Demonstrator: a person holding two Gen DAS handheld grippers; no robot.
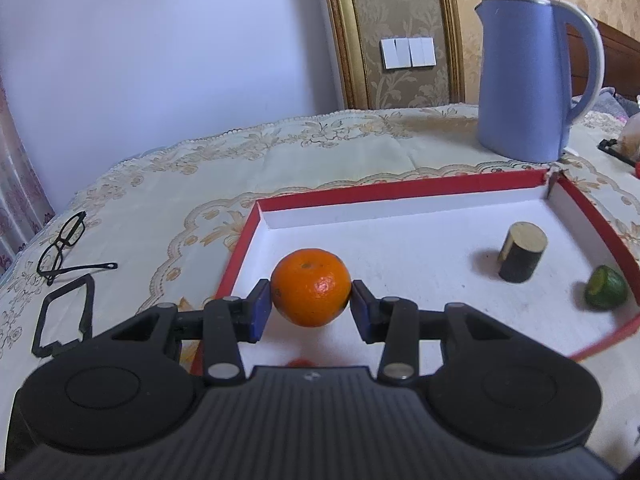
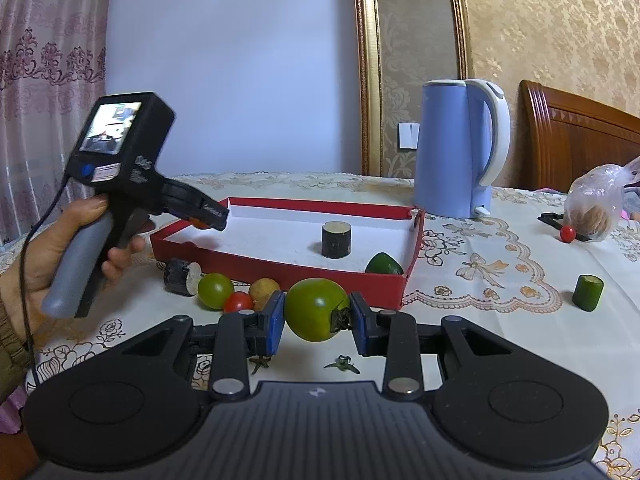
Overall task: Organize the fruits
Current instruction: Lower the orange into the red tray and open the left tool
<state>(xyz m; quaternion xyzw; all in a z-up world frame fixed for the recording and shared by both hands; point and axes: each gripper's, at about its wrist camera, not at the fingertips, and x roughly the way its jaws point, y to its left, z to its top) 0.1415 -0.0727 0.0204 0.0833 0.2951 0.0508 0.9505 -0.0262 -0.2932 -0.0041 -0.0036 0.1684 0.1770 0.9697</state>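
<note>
A: Tray stock?
B: Red tray (image 1: 400, 190): one lime (image 1: 606, 293) at right. Left gripper (image 1: 312, 300) clamped the orange (image 1: 310, 286) over its lower-left corner.
A: Outstanding?
B: Right gripper (image 2: 318, 316) pinched a green tomato (image 2: 316, 309); loose fruits (image 2: 236, 292) remained lower left, outside.

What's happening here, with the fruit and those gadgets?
A person is sorting fruit into a red box using a pair of hand-held tongs. The left tongs grip an orange over the box's near left corner. The right tongs grip a green tomato in front of the box. A dark cylinder and a green fruit already sit inside. A few small fruits, including a red cherry tomato, wait on the tablecloth.
</note>
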